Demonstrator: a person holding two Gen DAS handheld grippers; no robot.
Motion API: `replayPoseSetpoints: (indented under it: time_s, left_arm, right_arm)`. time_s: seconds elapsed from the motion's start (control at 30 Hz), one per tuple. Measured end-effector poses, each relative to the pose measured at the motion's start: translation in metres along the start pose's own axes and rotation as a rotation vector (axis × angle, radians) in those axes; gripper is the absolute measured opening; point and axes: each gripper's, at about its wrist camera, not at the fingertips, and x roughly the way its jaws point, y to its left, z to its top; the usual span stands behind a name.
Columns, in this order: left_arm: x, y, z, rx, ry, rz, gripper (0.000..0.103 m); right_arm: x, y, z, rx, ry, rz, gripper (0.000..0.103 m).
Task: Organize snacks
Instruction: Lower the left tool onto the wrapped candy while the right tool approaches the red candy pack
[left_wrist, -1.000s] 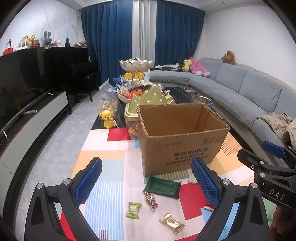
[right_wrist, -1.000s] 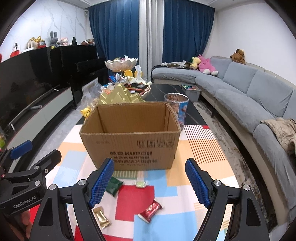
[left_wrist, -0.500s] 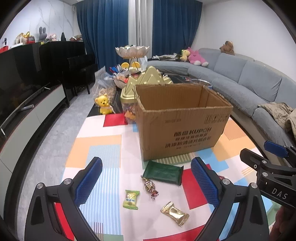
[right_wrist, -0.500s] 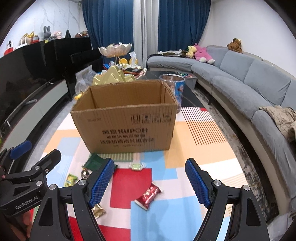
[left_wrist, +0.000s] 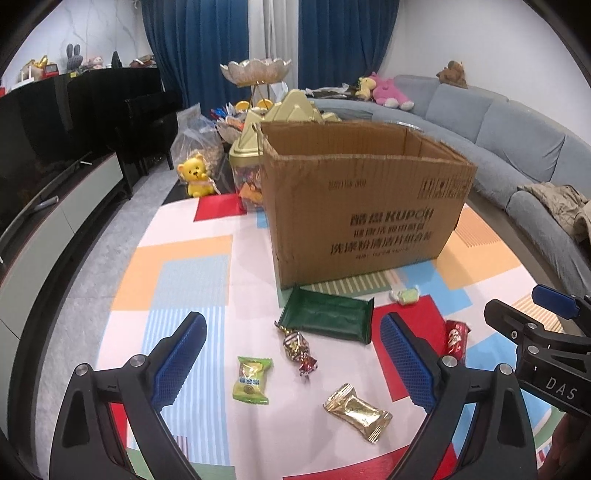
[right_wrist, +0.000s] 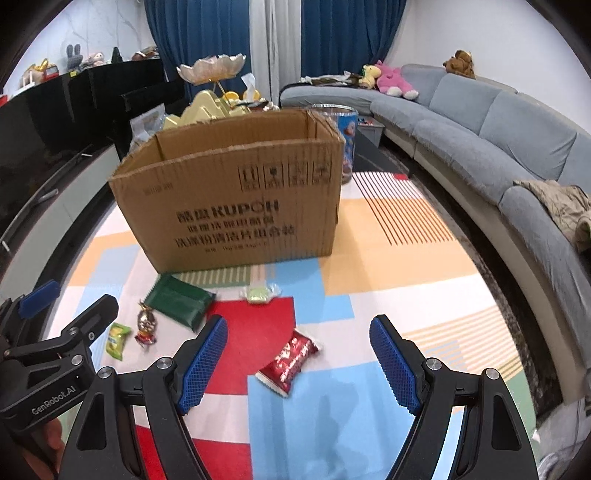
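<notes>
Only the left gripper (left_wrist: 291, 363), wide and empty like the right gripper (right_wrist: 297, 363), shows the seemingly gold-wrapped candy (left_wrist: 357, 412).

"KUPOH" on the cardboard box (right_wrist: 236, 206) — "DAS" (white) on right gripper (left_wrist: 561, 384), "GenRobot.AI" on left gripper (right_wrist: 51, 400)

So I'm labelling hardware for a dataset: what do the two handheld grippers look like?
Both are black-framed tools with two angled fingers, silver pivot bolts and blue ridged pads. The left gripper appears side-on in the right wrist view with white GenRobot.AI lettering and a blue tab. The right gripper shows white DAS lettering and a blue tab in the left wrist view. No cables or sleeves are visible.
</notes>
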Motion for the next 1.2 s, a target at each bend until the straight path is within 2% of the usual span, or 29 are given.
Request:
replayPoseSetpoints:
  time_s: [0.37, 1.2]
  left_arm:
    - [0.027, 0.001, -0.014, -0.007, 0.05, 0.002, 0.093]
    - [0.077, 0.009, -0.024, -0.046, 0.141, 0.039, 0.071]
  right_arm:
    - [0.019, 0.004, -0.019, -0.007, 0.051, -0.015, 0.08]
    - [0.063, 0.008, -0.028, 0.007, 0.132, -0.05, 0.08]
